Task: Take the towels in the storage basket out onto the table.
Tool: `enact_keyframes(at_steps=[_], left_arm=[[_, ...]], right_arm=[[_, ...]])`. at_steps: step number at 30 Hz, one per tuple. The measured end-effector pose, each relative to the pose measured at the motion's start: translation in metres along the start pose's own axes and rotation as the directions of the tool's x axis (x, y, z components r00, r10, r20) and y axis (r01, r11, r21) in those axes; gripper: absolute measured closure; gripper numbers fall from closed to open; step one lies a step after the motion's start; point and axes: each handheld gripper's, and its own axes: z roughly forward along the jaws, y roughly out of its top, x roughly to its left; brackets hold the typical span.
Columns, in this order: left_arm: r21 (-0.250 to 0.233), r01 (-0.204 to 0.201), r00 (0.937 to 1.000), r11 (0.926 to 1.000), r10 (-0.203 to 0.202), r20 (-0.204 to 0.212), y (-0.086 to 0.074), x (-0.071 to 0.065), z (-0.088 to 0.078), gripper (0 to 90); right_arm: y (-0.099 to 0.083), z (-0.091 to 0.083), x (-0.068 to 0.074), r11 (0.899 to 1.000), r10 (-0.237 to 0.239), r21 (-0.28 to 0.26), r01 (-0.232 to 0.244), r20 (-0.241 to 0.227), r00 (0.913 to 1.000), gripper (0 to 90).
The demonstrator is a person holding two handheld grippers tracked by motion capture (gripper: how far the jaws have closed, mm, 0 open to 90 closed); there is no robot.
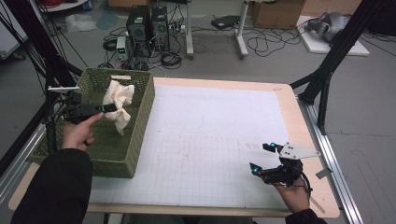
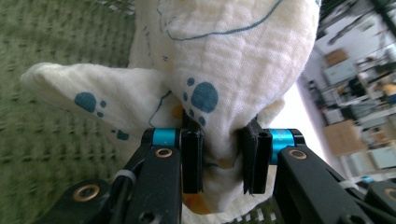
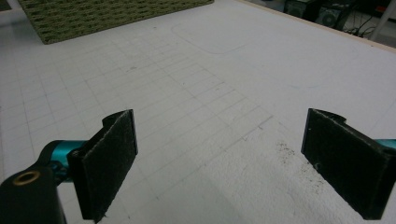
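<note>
Table (image 1: 224,135) under a white grid sheet; green basket (image 1: 140,126) at 9 o'clock. Left gripper (image 2: 223,161) was clamped on the cloth (image 1: 119,100), held over the basket. Right gripper (image 3: 224,163) gaped empty at 4 o'clock. Step judged: lifting the cloth out. Next: carry it clear to the sheet.

The cloth (image 2: 224,56) is cream with dark blue paw prints and thin blue lines. The basket (image 1: 140,116) is olive green and woven. The mat (image 1: 210,140) is white with a faint grey grid, and the table (image 1: 299,116) edge is pale wood.
</note>
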Motion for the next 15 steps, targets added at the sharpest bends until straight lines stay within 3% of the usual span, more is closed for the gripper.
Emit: enact_keyframes(at_steps=[4,10,15], left_arm=[[-0.032,0.016,0.9976,0.9994,-0.014,0.067,0.002,-0.004,-0.003,73.2],[-0.050,0.013,0.9874,0.9987,-0.005,0.158,0.005,-0.018,0.000,73.3],[-0.058,-0.006,0.9799,0.9983,0.017,0.199,0.006,-0.033,0.007,73.4]], right_arm=[[0.000,0.000,0.000,1.000,-0.002,-0.001,0.002,0.003,1.0000,9.8],[0.001,0.001,0.000,1.000,-0.001,-0.003,0.001,-0.002,1.0000,9.8],[0.001,0.002,-0.001,1.000,-0.004,-0.004,0.004,-0.002,1.0000,9.8]])
